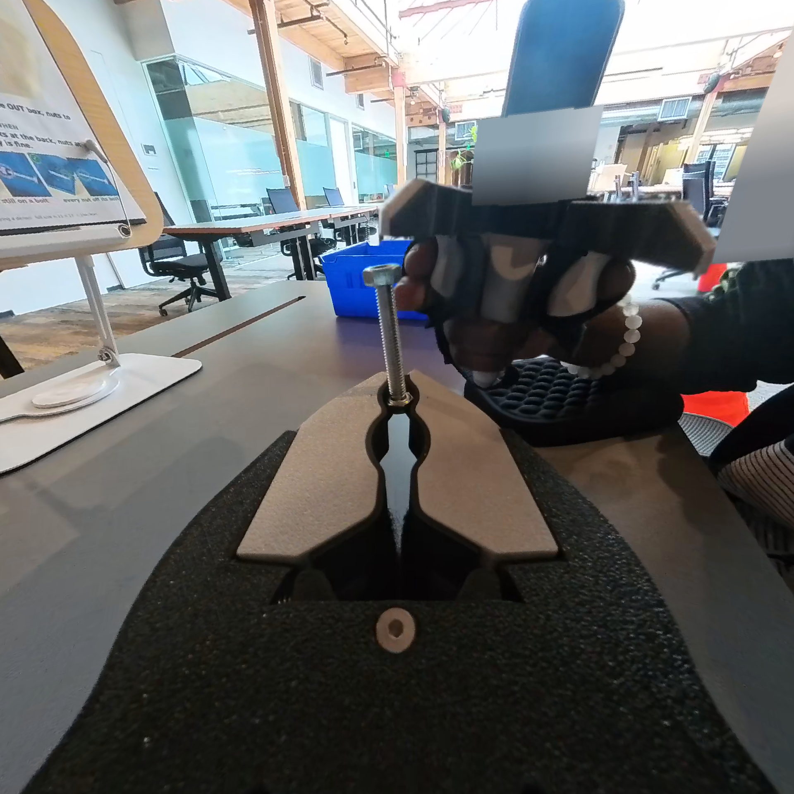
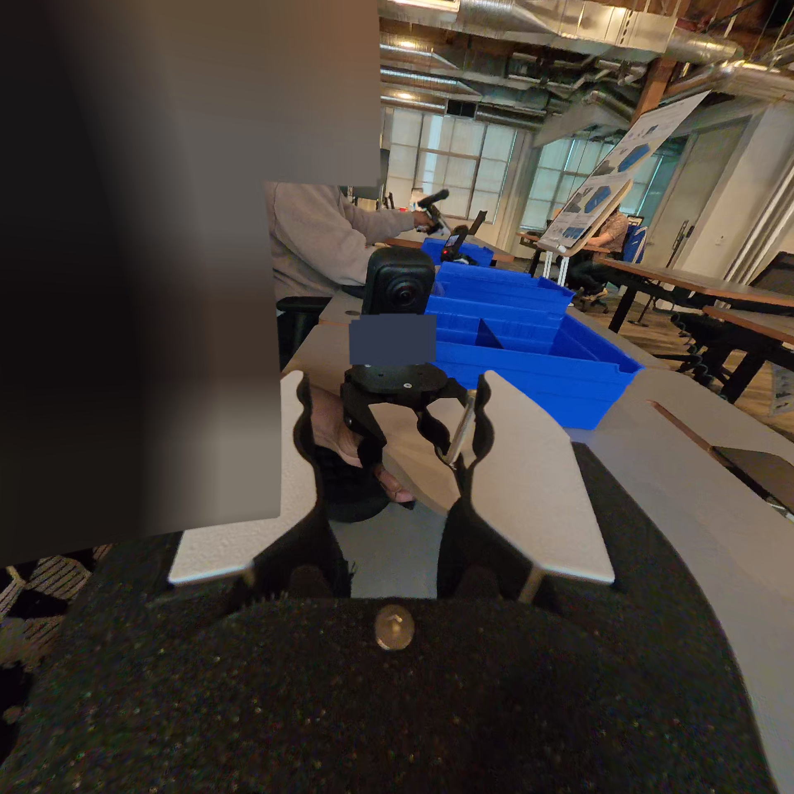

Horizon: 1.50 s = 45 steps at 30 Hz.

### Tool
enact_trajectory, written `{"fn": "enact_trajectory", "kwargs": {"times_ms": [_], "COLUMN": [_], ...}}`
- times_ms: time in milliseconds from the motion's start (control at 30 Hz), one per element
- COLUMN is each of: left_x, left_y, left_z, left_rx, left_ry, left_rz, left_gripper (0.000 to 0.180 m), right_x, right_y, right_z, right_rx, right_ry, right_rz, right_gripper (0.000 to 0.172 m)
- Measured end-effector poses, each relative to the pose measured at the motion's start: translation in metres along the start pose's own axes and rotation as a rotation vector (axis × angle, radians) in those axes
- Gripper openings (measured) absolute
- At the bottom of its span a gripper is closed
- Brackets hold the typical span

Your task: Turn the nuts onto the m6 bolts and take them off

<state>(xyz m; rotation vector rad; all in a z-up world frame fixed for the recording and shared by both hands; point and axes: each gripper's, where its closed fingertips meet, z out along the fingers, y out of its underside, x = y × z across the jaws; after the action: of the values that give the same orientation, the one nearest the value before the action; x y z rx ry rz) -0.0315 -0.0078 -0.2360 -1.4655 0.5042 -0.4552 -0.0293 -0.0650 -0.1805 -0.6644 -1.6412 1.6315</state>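
The left gripper [image 1: 397, 397] has its fingers [image 1: 326, 464] closed narrow on the lower end of the bolt [image 1: 389, 335], just where a small nut [image 1: 399, 400] sits on the thread. The bolt stands up from the fingertips toward 12 o'clock, leaning a little to 11, with its hex head on top.

The right gripper [image 2: 386, 429] is held above the grey counter [image 1: 215, 408], at about 2 o'clock from the bolt in the left wrist view. Its fingers [image 2: 528, 472] are wide apart and hold nothing; the bolt only passes near the right one.

I judge that the step in hand is the turning of the nut along the thread, with the left side keeping the nut fixed. The next move probably asks the right fingers to close on the bolt head or shank and to rotate it, staying in line with the thread. The blue bins [image 2: 537, 356] wait at 1 o'clock in the right wrist view.
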Motion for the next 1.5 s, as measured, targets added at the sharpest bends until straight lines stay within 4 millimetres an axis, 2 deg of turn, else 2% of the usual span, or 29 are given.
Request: {"fn": "enact_trajectory", "kwargs": {"times_ms": [133, 300, 467, 633, 733, 867, 967, 1267, 1400, 1500], "left_x": [-0.001, -0.003, -0.004, -0.003, -0.003, -0.003, -0.004, -0.004, -0.004, -0.003], "left_y": [-0.001, -0.002, -0.002, -0.001, 0.0, 0.0, 0.0, 0.0, -0.001, 0.0], "left_z": [-0.001, -0.001, -0.002, -0.001, 0.0, 0.0, 0.0, 0.0, 0.0, 0.0], "left_rx": [0.006, 0.013, 0.016, 0.009, 0.003, 0.002, 0.006, 0.005, 0.008, 0.004], "left_ry": [-0.003, -0.013, -0.022, -0.017, -0.016, -0.018, -0.02, -0.02, -0.019, -0.018], "left_rz": [-0.002, -0.01, -0.016, -0.011, -0.008, -0.01, -0.011, -0.013, -0.015, -0.01], "left_gripper": [0.003, 0.003, 0.003, 0.003, 0.003, 0.003, 0.003, 0.003, 0.003, 0.003], "right_x": [0.009, 0.007, 0.003, 0.01, 0.006, -0.005, -0.004, -0.002, 0.0, 0.007], "right_y": [0.006, 0.01, 0.008, 0.011, 0.009, 0.003, 0.009, 0.009, 0.004, 0.009], "right_z": [-0.002, 0.001, -0.001, 0.003, 0.005, 0.007, 0.008, 0.006, 0.005, 0.005], "right_rx": [-0.019, -0.041, -0.03, -0.03, -0.025, -0.002, -0.039, -0.03, -0.003, -0.03], "right_ry": [0.032, 0.014, 0.004, 0.03, 0.021, -0.014, -0.006, -0.006, 0.009, 0.035], "right_rz": [0.04, 0.062, 0.036, 0.061, 0.023, -0.051, -0.056, -0.028, -0.031, 0.0], "right_gripper": [0.076, 0.076, 0.06, 0.085, 0.091, 0.086, 0.085, 0.081, 0.083, 0.09]}}
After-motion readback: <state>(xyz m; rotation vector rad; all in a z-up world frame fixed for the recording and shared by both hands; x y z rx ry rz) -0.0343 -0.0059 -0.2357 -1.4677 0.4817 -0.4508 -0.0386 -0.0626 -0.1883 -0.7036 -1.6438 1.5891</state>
